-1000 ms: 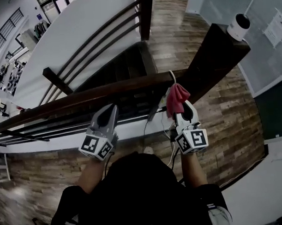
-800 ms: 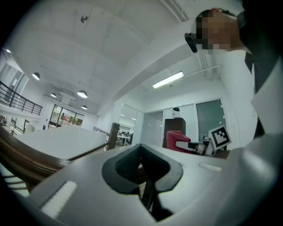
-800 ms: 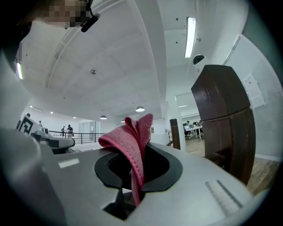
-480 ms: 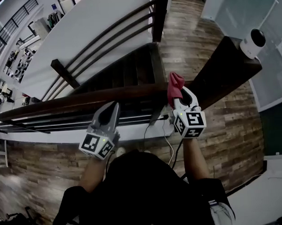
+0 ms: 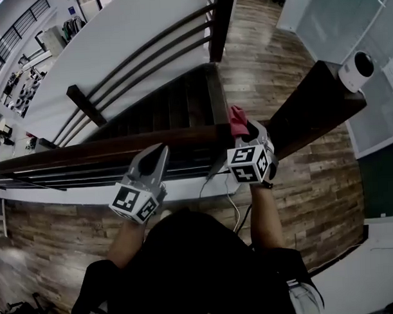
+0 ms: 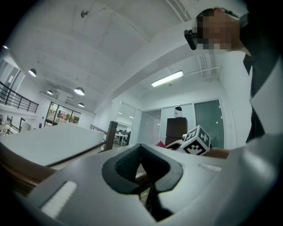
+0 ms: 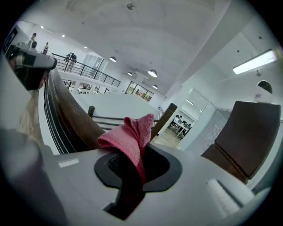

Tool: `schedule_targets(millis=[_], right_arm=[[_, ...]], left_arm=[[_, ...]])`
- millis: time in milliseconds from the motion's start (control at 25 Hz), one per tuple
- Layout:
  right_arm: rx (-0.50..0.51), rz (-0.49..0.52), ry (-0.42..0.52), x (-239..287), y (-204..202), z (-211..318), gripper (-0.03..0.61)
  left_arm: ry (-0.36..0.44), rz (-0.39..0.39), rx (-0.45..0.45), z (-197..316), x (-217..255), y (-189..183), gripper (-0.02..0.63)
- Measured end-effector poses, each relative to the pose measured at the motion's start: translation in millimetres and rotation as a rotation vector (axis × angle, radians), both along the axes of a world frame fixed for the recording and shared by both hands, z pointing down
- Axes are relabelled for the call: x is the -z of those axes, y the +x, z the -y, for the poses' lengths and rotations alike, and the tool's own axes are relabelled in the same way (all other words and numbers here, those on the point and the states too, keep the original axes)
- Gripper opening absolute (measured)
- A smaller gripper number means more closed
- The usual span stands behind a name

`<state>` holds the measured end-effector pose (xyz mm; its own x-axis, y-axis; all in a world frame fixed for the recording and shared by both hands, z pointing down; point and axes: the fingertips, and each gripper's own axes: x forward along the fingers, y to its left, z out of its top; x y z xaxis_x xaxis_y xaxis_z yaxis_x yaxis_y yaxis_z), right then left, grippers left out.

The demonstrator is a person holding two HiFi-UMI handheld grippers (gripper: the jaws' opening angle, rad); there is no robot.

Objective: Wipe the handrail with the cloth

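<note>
Head view: cloth point(image 5: 236, 117) at handrail point(image 5: 106, 148), post point(image 5: 304, 101) just right; bare rail between grippers.
Right gripper point(image 5: 244, 128): pinching cloth.
Left gripper point(image 5: 158, 150): jaws together, empty.

place: open-plan office building | evidence: glass partitions point(image 6: 208, 126), desks point(image 7: 182, 124), stairwell point(image 5: 175, 102), upper gallery railing point(image 7: 88, 69)

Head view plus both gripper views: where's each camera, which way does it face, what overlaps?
Head view: on the person's head, looking steeply down at the handrail; arms, torso, left gripper and right gripper show.
Left gripper view: on the left gripper, looking along its shut, empty jaws into the room; the torso shows right.
Right gripper view: on the right gripper, looking along the handrail; jaws shut on the pink cloth.
Shared: head and right gripper views both show cloth and handrail.
</note>
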<state>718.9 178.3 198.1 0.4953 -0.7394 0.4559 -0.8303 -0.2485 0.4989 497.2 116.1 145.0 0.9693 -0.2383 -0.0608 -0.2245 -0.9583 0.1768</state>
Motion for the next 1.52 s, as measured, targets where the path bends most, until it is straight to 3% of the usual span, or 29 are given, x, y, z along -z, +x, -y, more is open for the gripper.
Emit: schedule_targets(millis=[360, 800, 1520], right_arm=[[0.058, 0.123, -0.039, -6, -15, 12, 0.051], [0.252, 0.241, -0.053, -3, -57, 32, 0.052], [0.286, 0.28, -0.042, -16, -119, 77, 0.052]], left_arm=[[-0.039, 0.055, 0.097, 15, -19, -20, 0.0], [-0.054, 0.087, 0.251, 7, -36, -53, 0.0], [-0.044, 0.063, 0.316, 42, -36, -136, 0.0]])
